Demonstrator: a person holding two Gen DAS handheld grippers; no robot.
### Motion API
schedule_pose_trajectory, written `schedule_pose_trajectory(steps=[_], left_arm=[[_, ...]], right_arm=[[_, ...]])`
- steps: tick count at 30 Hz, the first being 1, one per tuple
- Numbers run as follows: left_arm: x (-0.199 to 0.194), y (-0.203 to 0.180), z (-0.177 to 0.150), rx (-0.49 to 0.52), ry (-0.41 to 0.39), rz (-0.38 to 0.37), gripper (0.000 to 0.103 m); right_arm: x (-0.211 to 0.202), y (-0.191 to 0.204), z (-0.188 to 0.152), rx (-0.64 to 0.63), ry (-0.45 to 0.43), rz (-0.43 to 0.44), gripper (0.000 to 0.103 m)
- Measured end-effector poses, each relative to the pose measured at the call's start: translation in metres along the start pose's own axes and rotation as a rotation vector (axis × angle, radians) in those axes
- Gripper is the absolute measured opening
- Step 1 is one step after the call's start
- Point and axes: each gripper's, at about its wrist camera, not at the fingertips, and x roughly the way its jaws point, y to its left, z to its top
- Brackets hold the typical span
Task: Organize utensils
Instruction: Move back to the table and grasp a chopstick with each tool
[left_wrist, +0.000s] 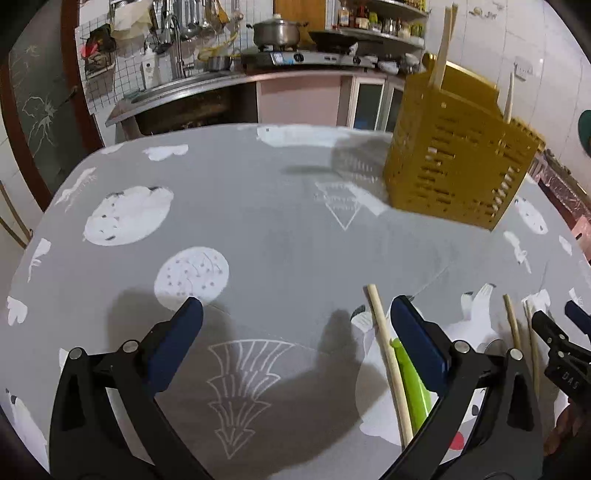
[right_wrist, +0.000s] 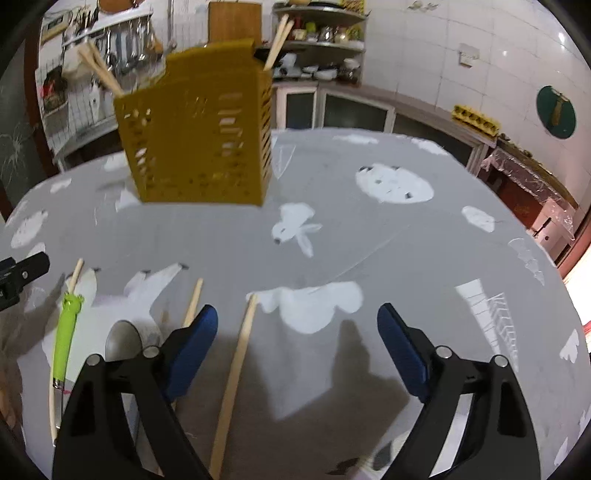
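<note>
Loose utensils are seen lying flat on the grey patterned tablecloth (right_wrist: 332, 229), near its front edge, well short of the yellow slotted utensil holder (right_wrist: 199, 147) that stands upright further back with several chopsticks already leaning out of its top. The right gripper (right_wrist: 297, 332) is held with its blue pads spread wide and nothing pressed between them; one wooden chopstick (right_wrist: 236, 373) is framed in the gap, nearer the left pad, its long axis running away from the camera with the far tip aimed roughly at the holder. The left gripper (left_wrist: 295, 332) is likewise held wide open and empty over bare cloth. Just beside its right pad a second chopstick (left_wrist: 388, 354) is laid, touching or overlapping a green-handled utensil (left_wrist: 410, 373), both pointing away along the table. A metal spoon bowl (right_wrist: 123, 341) is glimpsed behind the right gripper's left finger. The chopsticks are judged light, stiff, thin and smooth, so likely to roll or slip on the cloth; a pinch across the shaft near its middle is judged best, so that balance is kept and the stick can be tipped upright for the holder. The green handle is judged thicker and easier to grip.
</note>
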Motion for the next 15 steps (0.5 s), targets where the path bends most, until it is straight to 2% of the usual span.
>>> schedule_pose_trajectory(steps=[1,6,12,15], left_arm=[[0.001,0.0,0.001,-0.003,0.008,-0.005,0.098],[0.011,-0.006,0.002,-0.003,0.047,-0.009,0.098],[0.023,-0.021,0.002,0.012,0.086,-0.021,0.097],[0.032,-0.027,0.001,0.028,0.105,-0.012,0.09]], right_arm=[[0.004,0.001,0.0,0.002,0.018,0.008,0.068],[0.012,0.005,-0.002,-0.004,0.056,0.034,0.055],[0.015,0.004,-0.003,0.002,0.061,0.048,0.055],[0.014,0.005,-0.004,0.003,0.059,0.048,0.055]])
